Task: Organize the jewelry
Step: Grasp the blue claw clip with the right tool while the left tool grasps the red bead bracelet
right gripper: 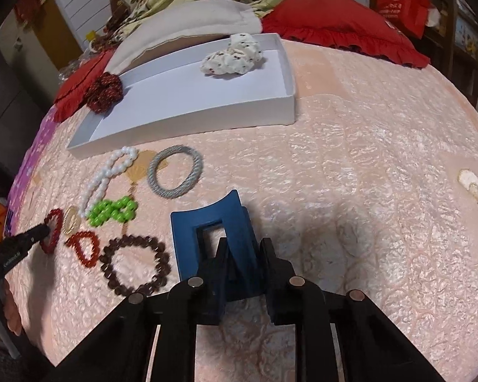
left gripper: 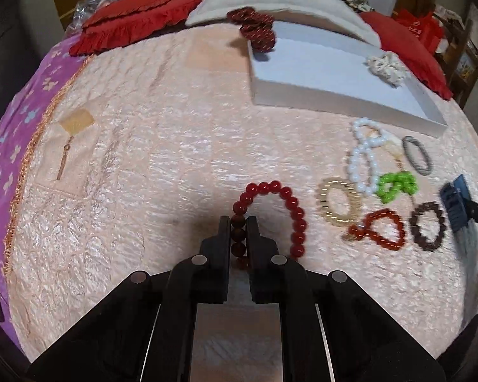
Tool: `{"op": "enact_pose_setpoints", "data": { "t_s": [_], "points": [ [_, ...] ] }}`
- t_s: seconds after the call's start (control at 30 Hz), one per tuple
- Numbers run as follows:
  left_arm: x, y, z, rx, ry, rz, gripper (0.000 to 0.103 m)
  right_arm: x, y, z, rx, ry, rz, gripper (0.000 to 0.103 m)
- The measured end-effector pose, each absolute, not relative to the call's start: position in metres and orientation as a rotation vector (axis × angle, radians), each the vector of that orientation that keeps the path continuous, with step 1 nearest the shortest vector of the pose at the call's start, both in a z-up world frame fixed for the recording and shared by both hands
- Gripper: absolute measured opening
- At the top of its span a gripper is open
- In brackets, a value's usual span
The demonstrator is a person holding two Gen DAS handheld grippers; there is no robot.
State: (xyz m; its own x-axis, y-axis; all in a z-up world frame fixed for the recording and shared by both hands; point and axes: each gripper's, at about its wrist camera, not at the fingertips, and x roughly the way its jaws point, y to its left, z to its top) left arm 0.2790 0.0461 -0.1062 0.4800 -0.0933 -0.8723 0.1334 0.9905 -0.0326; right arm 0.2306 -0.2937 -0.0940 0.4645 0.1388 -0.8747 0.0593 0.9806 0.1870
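My left hand-held gripper (left gripper: 238, 222) is pinched tight on the red bead bracelet (left gripper: 290, 210), which lies on the pink bedspread (left gripper: 159, 159). My right hand-held gripper (right gripper: 242, 248) is clamped on the blue hair clip (right gripper: 213, 222), also down on the bedspread. Between them I see a white bead bracelet (right gripper: 108, 178), a green bead bracelet (right gripper: 113, 211), a grey ring (right gripper: 175, 172) and a brown bead bracelet (right gripper: 133, 265). Behind sits the white tray (right gripper: 188, 117), holding a cream scrunchie (right gripper: 232, 55) and a dark red scrunchie (right gripper: 106, 92).
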Motion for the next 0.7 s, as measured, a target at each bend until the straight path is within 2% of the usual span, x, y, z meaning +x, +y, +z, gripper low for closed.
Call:
{"op": "enact_pose_setpoints", "data": {
  "t_s": [0.07,0.43,0.7],
  "points": [
    [0.272,0.045,-0.095,0.037,1.04,-0.156,0.008,0.227,-0.292,-0.092,0.199,1.087,0.059,0.012],
    [0.255,0.036,-0.019,0.025,0.913,-0.239,0.008,0.216,-0.292,-0.061,0.201,1.029,0.079,0.012],
    [0.284,0.02,0.024,0.053,0.866,-0.27,0.008,0.236,-0.291,-0.026,0.205,0.979,0.107,0.012]
  ]
}}
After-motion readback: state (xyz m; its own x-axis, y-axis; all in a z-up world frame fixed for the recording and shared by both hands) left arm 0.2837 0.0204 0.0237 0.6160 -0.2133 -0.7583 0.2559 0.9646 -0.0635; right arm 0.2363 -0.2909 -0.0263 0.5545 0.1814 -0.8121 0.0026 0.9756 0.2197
